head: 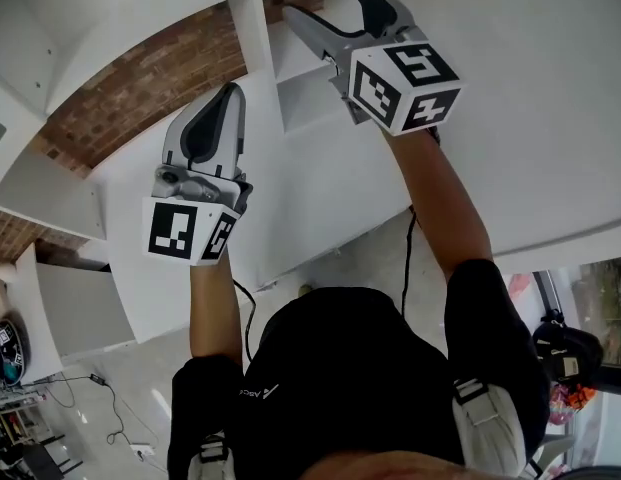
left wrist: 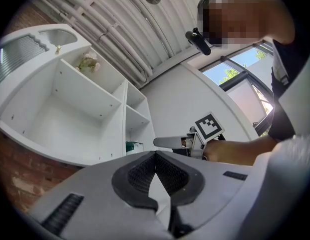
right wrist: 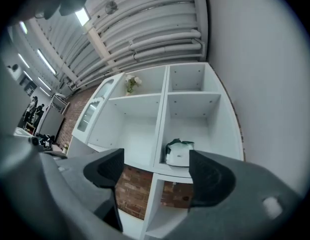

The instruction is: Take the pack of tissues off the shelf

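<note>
The pack of tissues (right wrist: 178,152), white with a green top, lies in a right-hand compartment of the white shelf (right wrist: 163,98). In the right gripper view my right gripper (right wrist: 157,171) is open and short of the shelf, the pack showing between its dark pads (right wrist: 210,178) farther off. In the head view the right gripper (head: 325,8) is raised toward the shelf openings; the pack is hidden there. My left gripper (head: 216,118) is held lower and to the left, shut with nothing in it. From the left gripper view (left wrist: 155,155) the green pack (left wrist: 134,146) shows beside the right gripper (left wrist: 175,142).
A small bunch of flowers (right wrist: 131,84) stands in an upper compartment. Brick wall (head: 140,88) shows behind and below the shelf (head: 290,78). White pipes (right wrist: 159,39) run along the ceiling. A white wall (head: 530,98) lies to the right.
</note>
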